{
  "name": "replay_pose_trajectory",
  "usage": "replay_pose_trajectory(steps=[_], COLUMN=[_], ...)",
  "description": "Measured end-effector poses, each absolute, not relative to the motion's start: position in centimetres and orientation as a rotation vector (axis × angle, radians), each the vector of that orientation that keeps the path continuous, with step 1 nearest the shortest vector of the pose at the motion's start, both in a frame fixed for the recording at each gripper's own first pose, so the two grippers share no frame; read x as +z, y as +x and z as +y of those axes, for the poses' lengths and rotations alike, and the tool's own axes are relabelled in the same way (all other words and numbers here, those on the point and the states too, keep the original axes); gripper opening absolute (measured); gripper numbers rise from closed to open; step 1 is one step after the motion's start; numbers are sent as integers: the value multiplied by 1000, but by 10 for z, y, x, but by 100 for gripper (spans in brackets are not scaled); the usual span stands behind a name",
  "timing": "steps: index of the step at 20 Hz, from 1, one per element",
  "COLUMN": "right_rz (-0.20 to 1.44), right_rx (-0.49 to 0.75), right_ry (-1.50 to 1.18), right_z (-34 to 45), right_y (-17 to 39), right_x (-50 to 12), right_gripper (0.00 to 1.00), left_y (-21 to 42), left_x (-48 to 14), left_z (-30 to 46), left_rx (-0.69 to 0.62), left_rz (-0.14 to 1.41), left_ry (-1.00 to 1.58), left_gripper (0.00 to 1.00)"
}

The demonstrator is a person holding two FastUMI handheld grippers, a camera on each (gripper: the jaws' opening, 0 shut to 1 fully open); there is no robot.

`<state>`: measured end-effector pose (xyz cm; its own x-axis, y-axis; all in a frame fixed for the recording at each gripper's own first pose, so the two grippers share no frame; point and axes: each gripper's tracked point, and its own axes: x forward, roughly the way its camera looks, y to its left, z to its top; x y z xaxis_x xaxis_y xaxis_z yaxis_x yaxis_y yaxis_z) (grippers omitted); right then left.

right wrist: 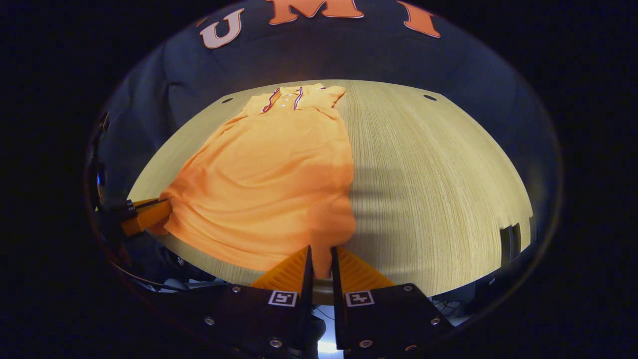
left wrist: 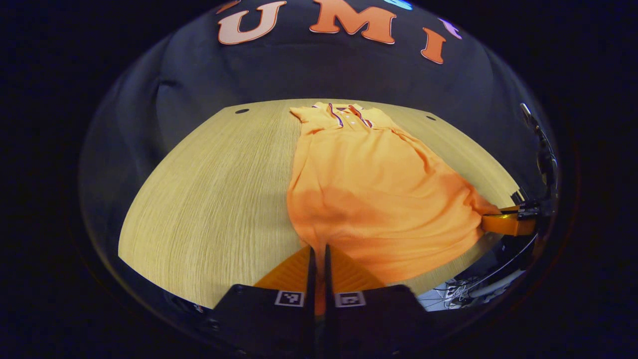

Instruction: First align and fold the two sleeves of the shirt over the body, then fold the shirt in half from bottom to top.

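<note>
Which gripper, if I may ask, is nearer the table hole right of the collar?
Right: the right gripper pinches the shirt at the hem corner nearest the hole; the left gripper pinches the far corner.

Orange shirt, sleeves folded, hem lifted

Pale wood-grain table, small dark holes near far edge; black cloth wall behind.
</note>
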<state>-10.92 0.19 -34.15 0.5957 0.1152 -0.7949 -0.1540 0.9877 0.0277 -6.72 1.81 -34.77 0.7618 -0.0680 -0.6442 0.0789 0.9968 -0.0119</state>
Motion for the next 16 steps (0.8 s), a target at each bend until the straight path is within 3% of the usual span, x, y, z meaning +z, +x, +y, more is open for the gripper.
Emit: replay_pose_trajectory(steps=[6, 9, 10, 16], right_rz=[948, 956, 962, 915], right_rx=[129, 135, 131, 183], right_ry=[-3, 26, 82, 187], right_z=[6, 6, 9, 17], right_y=[-101, -102, -101, -88], right_x=[-342, -341, -342, -317], right_gripper=[18, 21, 1, 1], left_y=[-57, -57, -57, -38], left_x=[-347, -344, -340, -299], left_z=[17, 14, 12, 6], left_rx=[-87, -97, -102, -116], left_rz=[731, 753, 754, 694], left_ry=[-108, -93, -94, -89], left_gripper=[4, 4, 4, 3])
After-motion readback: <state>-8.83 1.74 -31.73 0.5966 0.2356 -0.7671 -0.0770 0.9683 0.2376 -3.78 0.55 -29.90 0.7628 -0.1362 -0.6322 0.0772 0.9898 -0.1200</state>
